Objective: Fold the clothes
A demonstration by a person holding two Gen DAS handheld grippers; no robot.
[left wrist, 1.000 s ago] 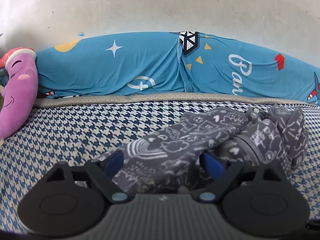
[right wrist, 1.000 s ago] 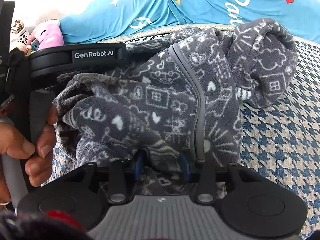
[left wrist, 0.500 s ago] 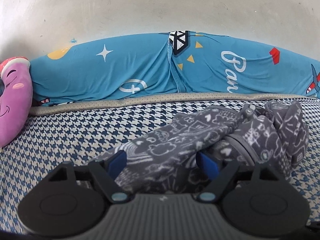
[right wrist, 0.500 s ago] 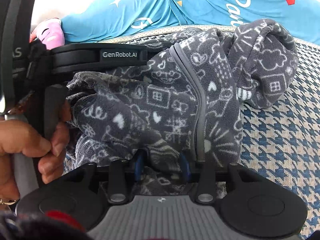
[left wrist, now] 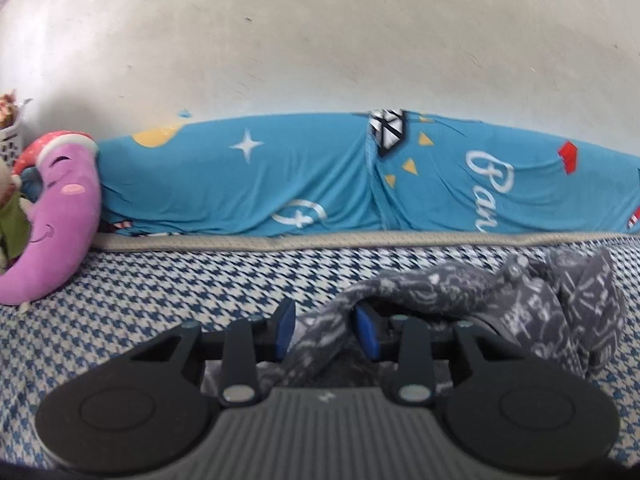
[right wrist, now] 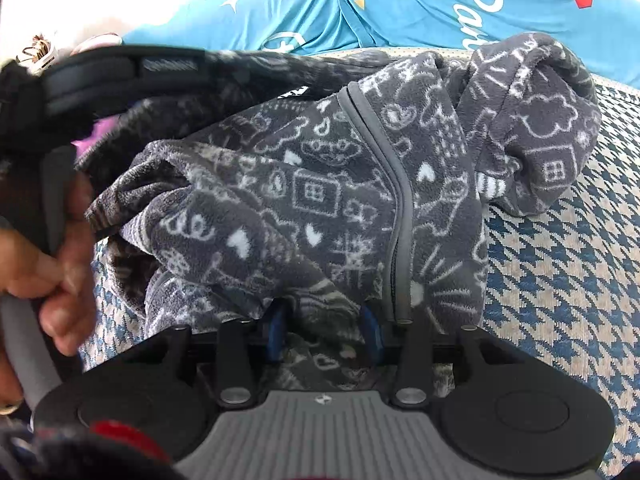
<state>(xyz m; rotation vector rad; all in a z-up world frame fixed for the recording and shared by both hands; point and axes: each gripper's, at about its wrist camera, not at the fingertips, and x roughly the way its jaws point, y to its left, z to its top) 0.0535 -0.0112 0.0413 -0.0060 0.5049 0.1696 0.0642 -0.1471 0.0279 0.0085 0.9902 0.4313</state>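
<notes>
Houndstooth bedcover [right wrist: 560, 264] under crumpled fleece jacket [right wrist: 320, 200], zipper running toward camera; both tongs [left wrist: 326, 330] [right wrist: 324, 332] pinching it.

Left gripper [left wrist: 326, 330] jaws have just been closing and now pinch fleece between the blue pads, right gripper [right wrist: 323, 330] clamped on fleece too, pointing steeply down.

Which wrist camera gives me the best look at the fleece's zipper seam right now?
Right wrist view: the zipper seam runs in full down the grey fleece, sharp and unobstructed. Left wrist view shows only a bunched, blurred fold of the fleece; no seam is discernible.
</notes>
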